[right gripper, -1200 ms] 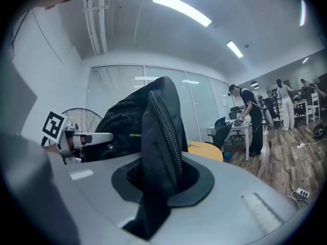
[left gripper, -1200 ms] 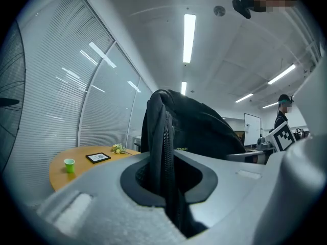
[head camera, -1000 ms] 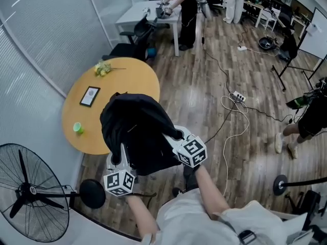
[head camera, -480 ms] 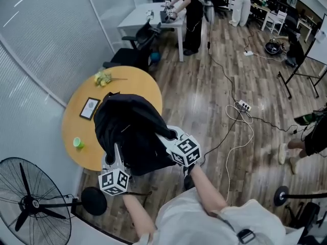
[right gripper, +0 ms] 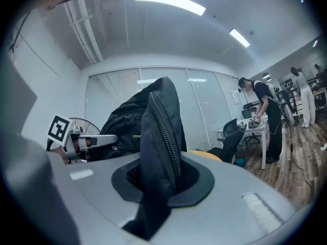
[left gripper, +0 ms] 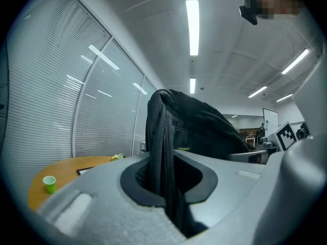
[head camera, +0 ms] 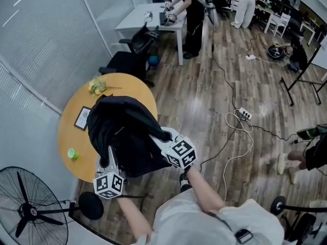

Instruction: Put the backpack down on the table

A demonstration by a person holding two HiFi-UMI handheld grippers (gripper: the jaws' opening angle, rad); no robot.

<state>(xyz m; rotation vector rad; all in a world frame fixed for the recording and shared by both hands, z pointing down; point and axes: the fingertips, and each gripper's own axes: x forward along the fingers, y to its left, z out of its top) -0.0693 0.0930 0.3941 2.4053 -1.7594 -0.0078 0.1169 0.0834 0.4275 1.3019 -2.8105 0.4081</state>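
A black backpack [head camera: 122, 131] hangs in the air between both grippers, over the near right part of the round wooden table [head camera: 69, 137]. My left gripper [head camera: 109, 156] is shut on a zippered fold of the backpack [left gripper: 199, 126], which runs between its jaws in the left gripper view. My right gripper [head camera: 155, 136] is shut on another zippered edge of the backpack [right gripper: 161, 121]. Both grippers point roughly level. In the right gripper view the left gripper [right gripper: 76, 137] shows at the bag's far side. The bag's underside is hidden.
On the table lie a green cup [head camera: 73, 153], a dark tablet [head camera: 82, 118] and a yellow-green bunch [head camera: 97, 86]. A floor fan [head camera: 25, 213] stands at the near left. Beyond are a black office chair [head camera: 127, 60], a white desk [head camera: 148, 17] with a person [head camera: 191, 14], and a power strip [head camera: 244, 115].
Both grippers have carried the backpack left and forward, so it now covers more of the round table. Both grips look unchanged.
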